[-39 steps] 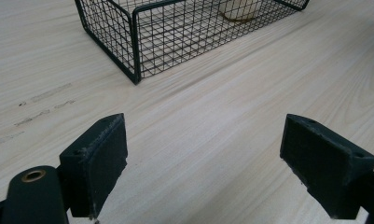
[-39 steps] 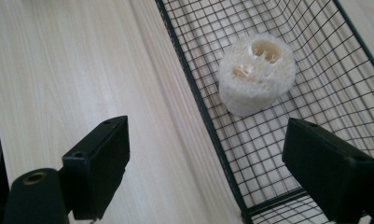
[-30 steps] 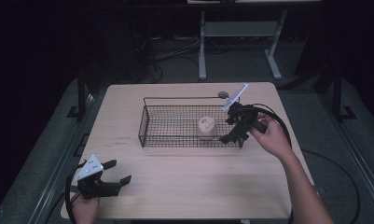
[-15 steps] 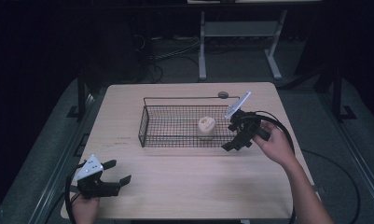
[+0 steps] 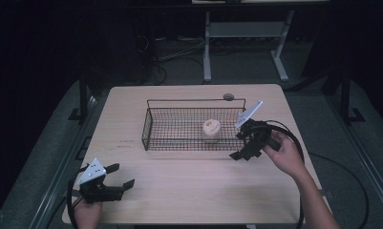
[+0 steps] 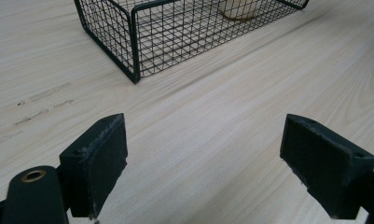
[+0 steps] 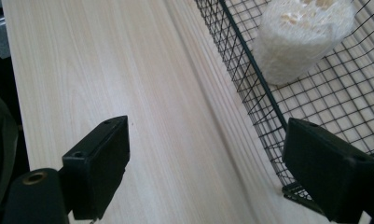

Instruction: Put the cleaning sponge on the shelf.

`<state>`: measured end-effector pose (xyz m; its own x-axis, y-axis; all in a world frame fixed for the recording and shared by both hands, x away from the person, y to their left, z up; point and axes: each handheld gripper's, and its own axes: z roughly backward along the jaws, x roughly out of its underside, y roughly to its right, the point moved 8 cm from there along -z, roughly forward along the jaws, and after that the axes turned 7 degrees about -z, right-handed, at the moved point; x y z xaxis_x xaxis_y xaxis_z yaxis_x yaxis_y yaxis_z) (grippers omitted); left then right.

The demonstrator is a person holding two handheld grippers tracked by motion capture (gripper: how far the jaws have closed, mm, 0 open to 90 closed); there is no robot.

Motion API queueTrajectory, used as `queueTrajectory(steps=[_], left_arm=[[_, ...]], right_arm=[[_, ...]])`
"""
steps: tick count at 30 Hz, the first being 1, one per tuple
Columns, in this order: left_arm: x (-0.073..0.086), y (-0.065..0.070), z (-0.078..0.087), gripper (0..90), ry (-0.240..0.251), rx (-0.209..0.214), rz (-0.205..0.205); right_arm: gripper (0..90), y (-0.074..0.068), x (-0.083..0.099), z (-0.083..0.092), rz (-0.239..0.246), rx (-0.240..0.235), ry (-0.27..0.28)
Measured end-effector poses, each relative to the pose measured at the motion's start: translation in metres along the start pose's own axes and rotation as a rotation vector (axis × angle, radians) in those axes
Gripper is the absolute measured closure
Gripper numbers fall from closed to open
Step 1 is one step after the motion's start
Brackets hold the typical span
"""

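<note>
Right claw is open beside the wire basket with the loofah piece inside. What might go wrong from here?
1. The right claw sits close to the wire basket; one jaw could catch the mesh and drag the basket.
2. The loofah piece stands near that wall, so a jolt might tip it.

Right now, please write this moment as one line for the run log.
left gripper: open, empty, near table corner | right gripper: open, empty, beside wire basket | loofah piece: inside basket | table: light wood
</note>
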<state>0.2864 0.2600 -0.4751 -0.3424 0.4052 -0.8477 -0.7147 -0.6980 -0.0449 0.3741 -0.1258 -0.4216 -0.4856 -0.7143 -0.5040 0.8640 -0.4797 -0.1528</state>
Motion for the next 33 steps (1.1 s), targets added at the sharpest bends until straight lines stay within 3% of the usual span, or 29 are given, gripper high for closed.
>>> queueTrajectory(steps=[33], left_arm=[[0.001,-0.001,-0.002,13.7,-0.007,-0.003,-0.003]], right_arm=[[14.8,-0.025,0.057,-0.012,-0.007,-0.022,0.018]])
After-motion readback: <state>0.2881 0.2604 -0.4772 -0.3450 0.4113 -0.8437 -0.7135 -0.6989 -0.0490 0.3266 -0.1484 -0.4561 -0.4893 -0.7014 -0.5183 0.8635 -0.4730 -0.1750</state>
